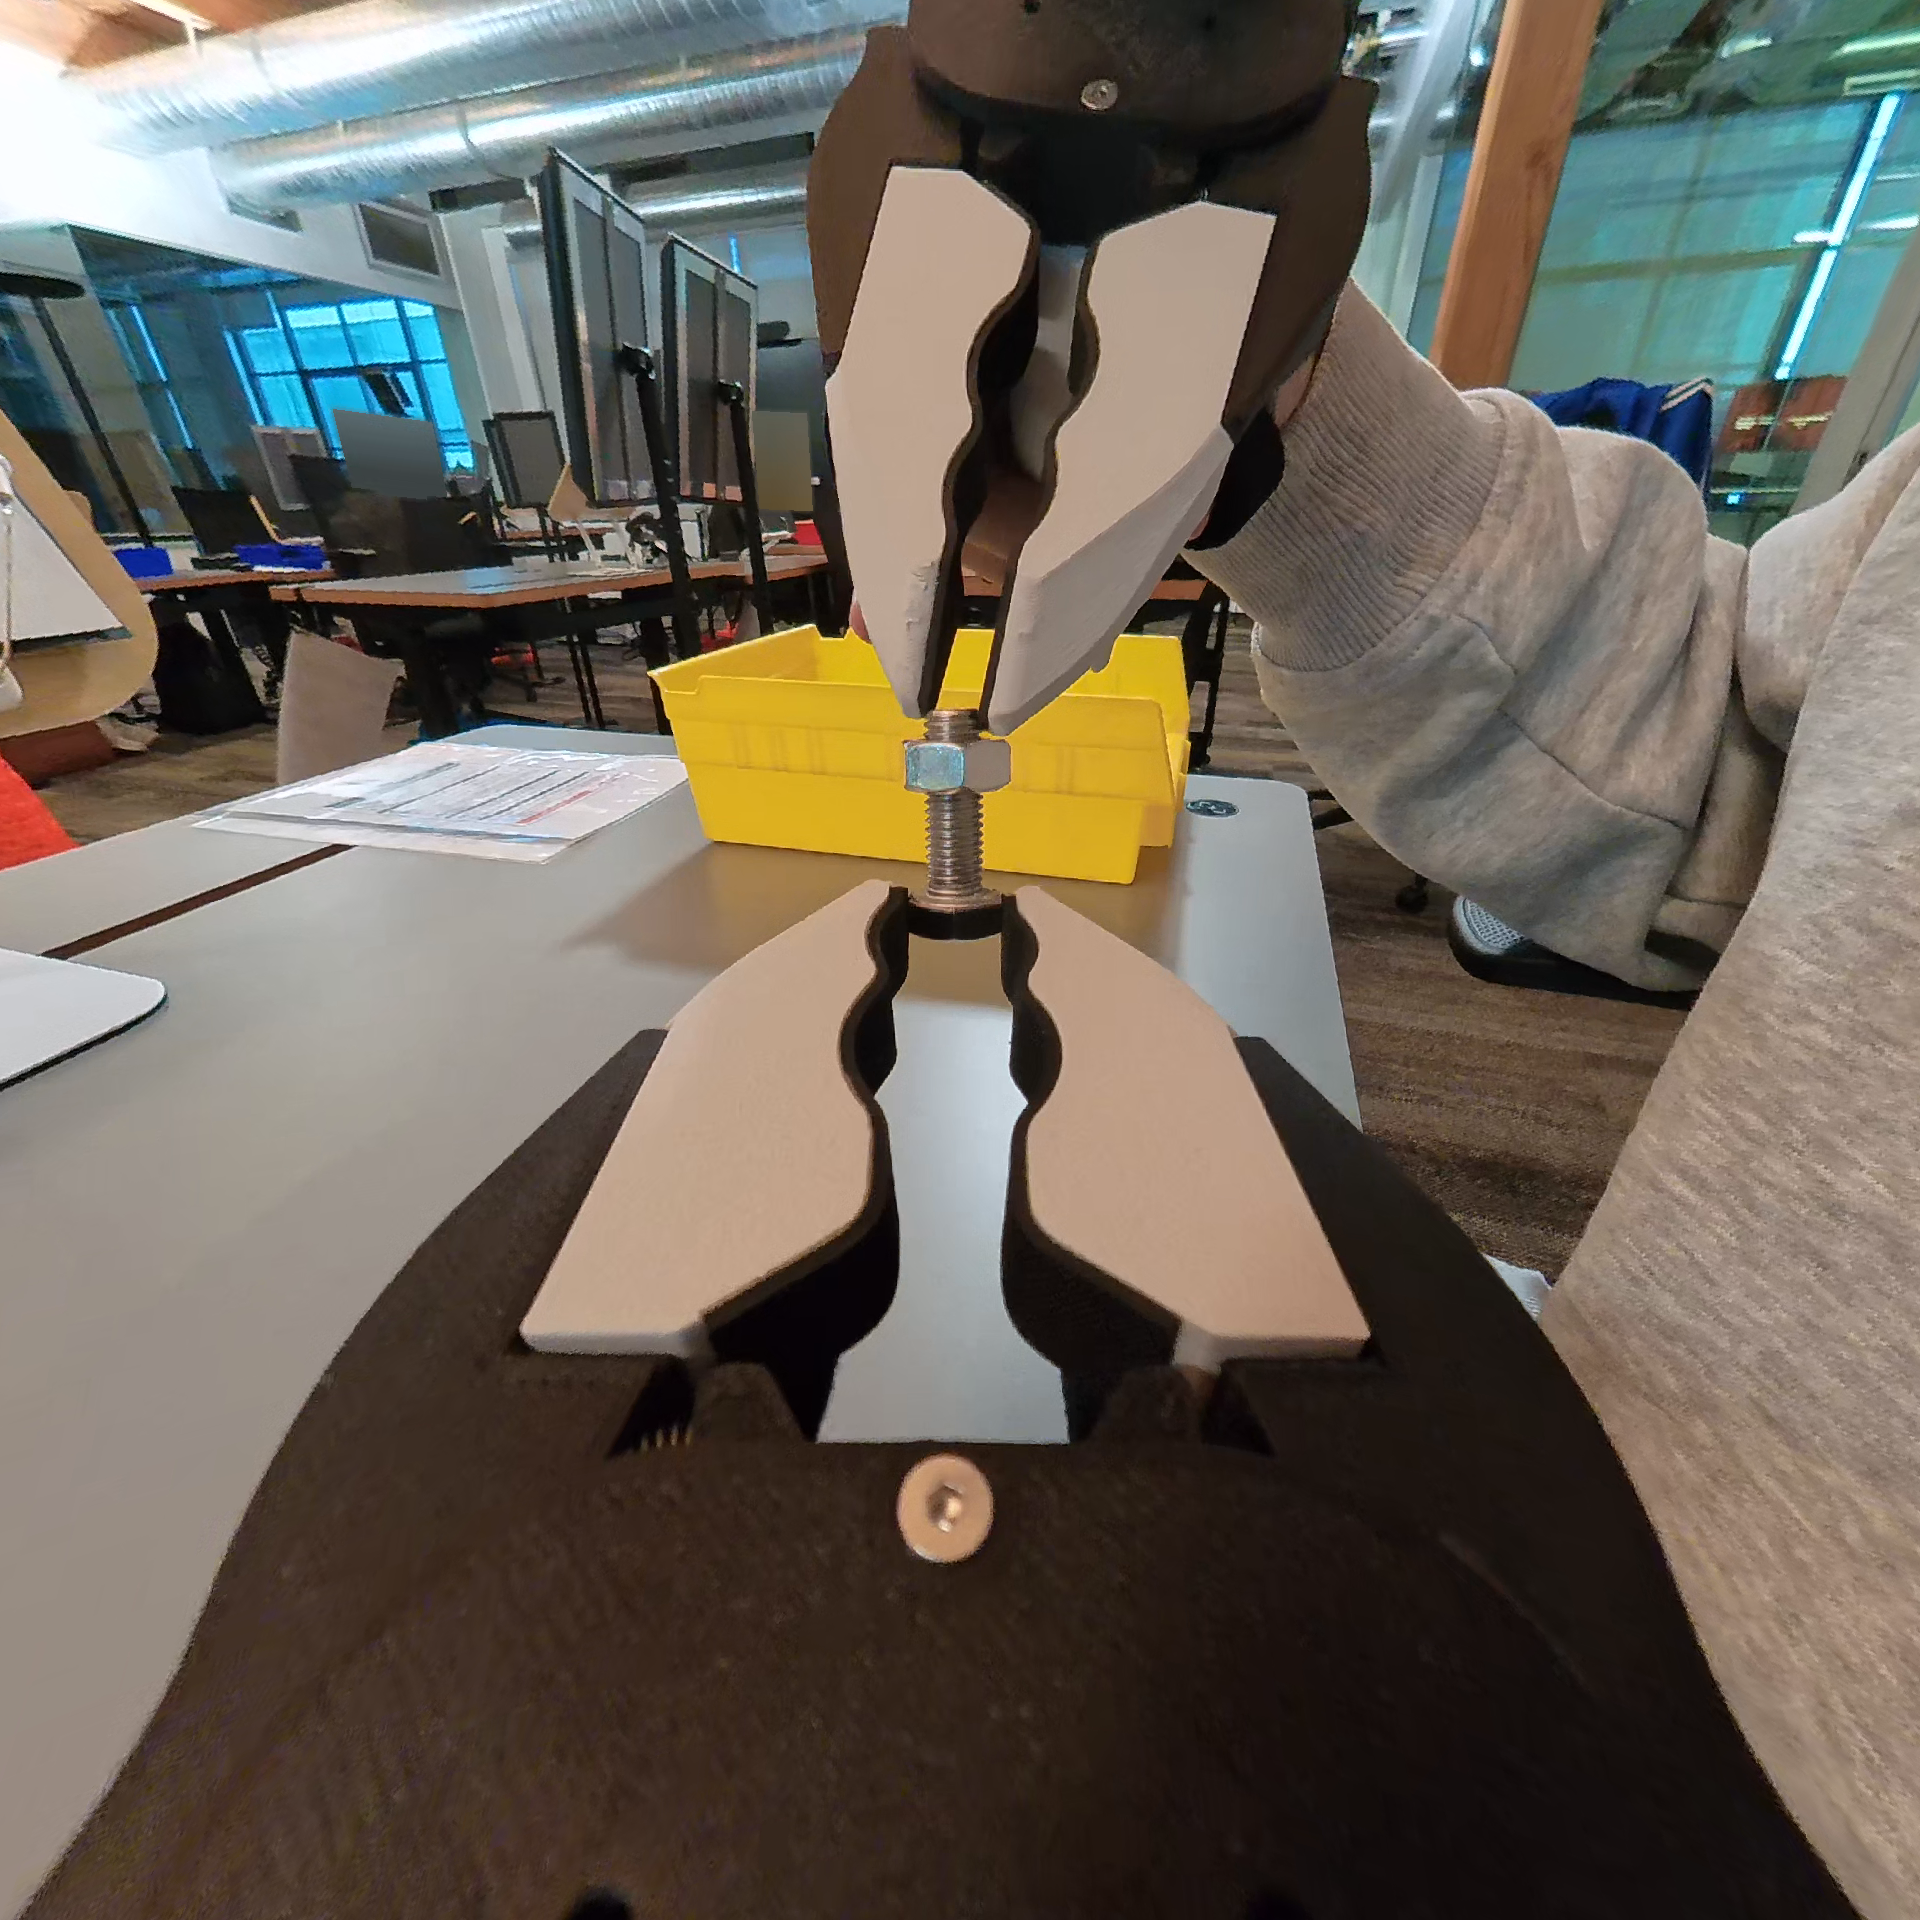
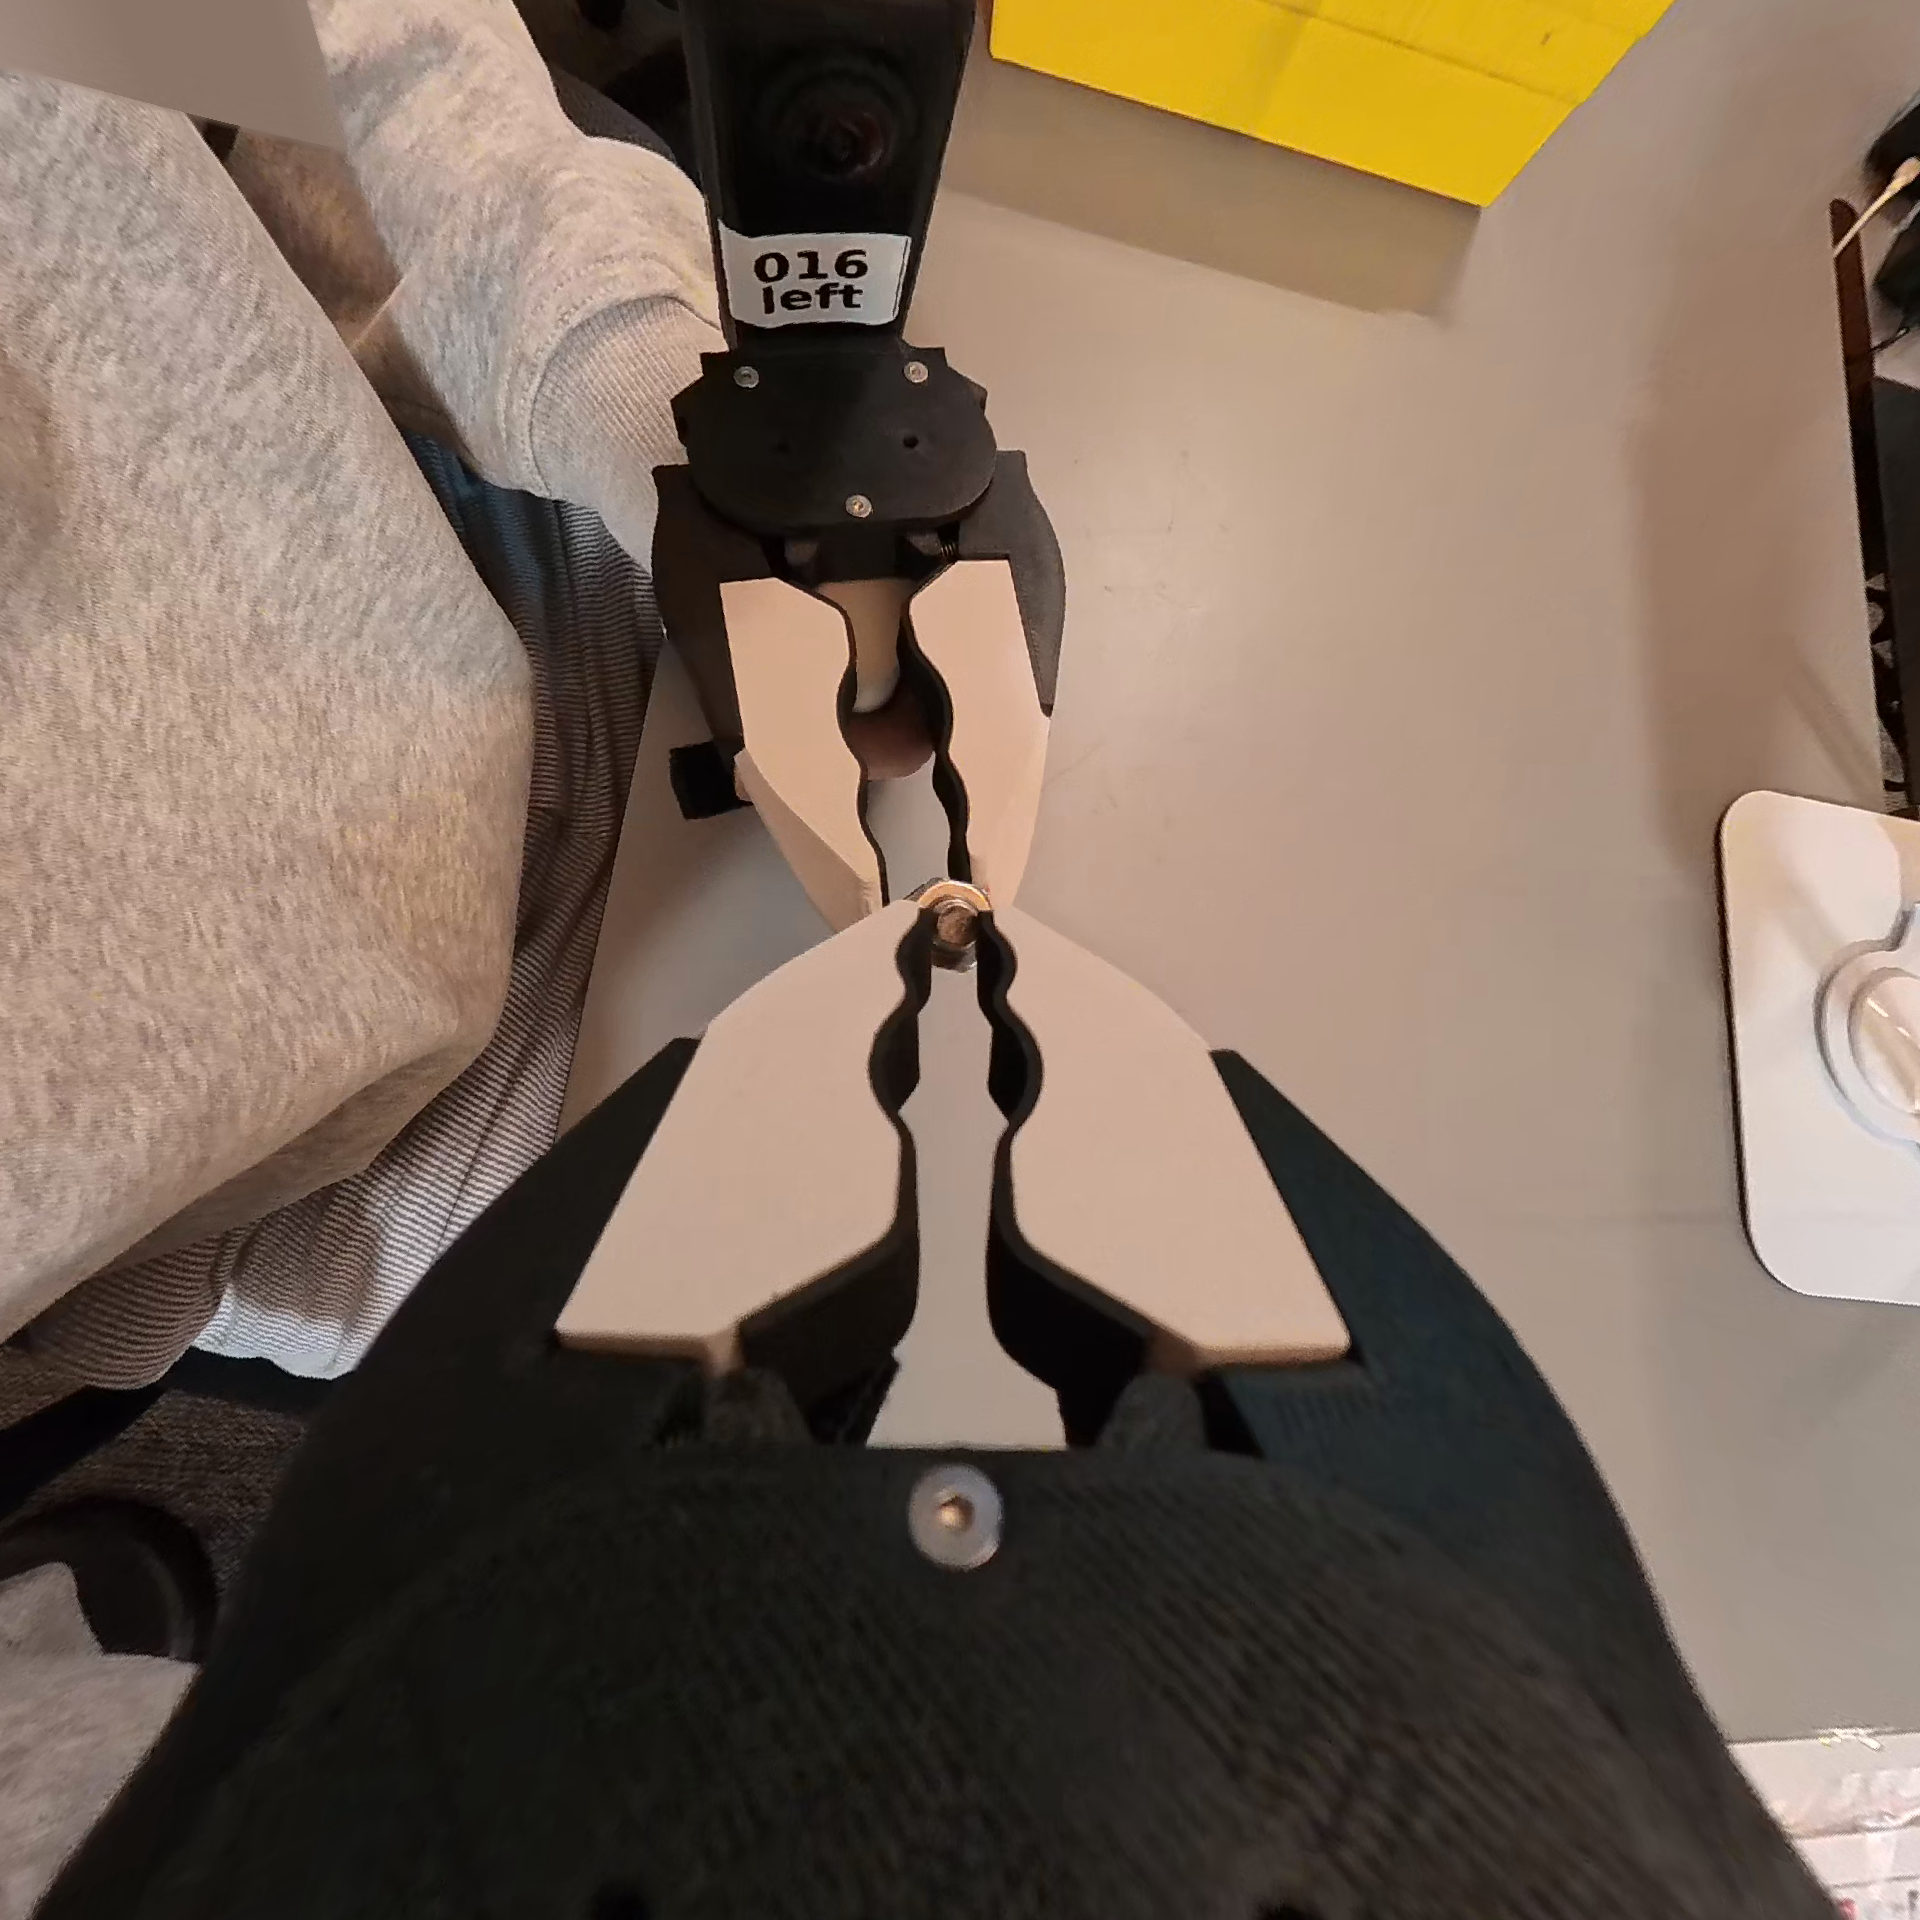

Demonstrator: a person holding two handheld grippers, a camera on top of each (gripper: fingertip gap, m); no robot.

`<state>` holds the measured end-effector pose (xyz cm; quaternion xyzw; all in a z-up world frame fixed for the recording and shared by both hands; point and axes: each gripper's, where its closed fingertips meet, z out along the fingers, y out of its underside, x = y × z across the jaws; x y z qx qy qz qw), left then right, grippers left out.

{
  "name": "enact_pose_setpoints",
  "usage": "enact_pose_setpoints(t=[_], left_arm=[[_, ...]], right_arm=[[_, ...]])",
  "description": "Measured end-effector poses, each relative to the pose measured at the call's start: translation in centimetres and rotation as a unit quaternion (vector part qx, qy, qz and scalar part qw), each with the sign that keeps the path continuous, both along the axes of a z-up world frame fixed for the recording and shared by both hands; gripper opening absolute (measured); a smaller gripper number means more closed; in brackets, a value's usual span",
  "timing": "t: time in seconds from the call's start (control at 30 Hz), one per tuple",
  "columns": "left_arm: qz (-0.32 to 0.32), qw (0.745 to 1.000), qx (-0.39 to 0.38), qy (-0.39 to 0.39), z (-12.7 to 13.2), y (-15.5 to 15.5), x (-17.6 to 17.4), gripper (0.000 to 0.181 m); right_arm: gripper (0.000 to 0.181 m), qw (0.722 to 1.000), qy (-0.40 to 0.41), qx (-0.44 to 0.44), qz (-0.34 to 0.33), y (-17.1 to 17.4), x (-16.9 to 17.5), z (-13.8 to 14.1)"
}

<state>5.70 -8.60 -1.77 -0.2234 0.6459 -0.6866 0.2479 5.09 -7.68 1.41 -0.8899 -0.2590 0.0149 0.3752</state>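
Observation:
A steel bolt [image 1: 948, 847] stands upright above the grey table [image 1: 312, 1091], with a hex nut [image 1: 956, 767] threaded near its upper end. My left gripper [image 1: 951, 902] is shut on the bolt's lower end, at its head. My right gripper [image 1: 956, 715] comes down from above, and its fingertips are closed on the threaded tip just above the nut. In the right wrist view, my right gripper [image 2: 951, 928] pinches the bolt end [image 2: 951, 914] seen end-on. There the left gripper [image 2: 928, 883] reaches in from the top, under a black camera housing bearing a white label.
A yellow plastic bin [image 1: 810, 769] stands on the table just behind the bolt; it also shows in the right wrist view [image 2: 1299, 83]. A sheet in a clear sleeve [image 1: 447, 795] lies at the back left. A white stand base [image 2: 1829, 1039] sits nearby. A person's grey sleeve [image 1: 1507, 675] fills the right. Only a small space, under 4 cm, lies between the two pairs of fingers.

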Motion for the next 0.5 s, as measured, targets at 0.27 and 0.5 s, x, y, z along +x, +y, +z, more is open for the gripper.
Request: enact_pose_setpoints(t=[0.27,0.5], left_arm=[[-0.002,1.0,0.011,0.0,-0.37,-0.25,-0.05,0.023],[-0.005,1.0,0.008,0.002,-0.34,-0.29,-0.1,0.026]], right_arm=[[0.008,1.0,0.008,-0.007,0.001,-0.16,-0.06,-0.16],[0.008,1.0,0.006,-0.005,0.002,-0.23,-0.12,-0.04]])
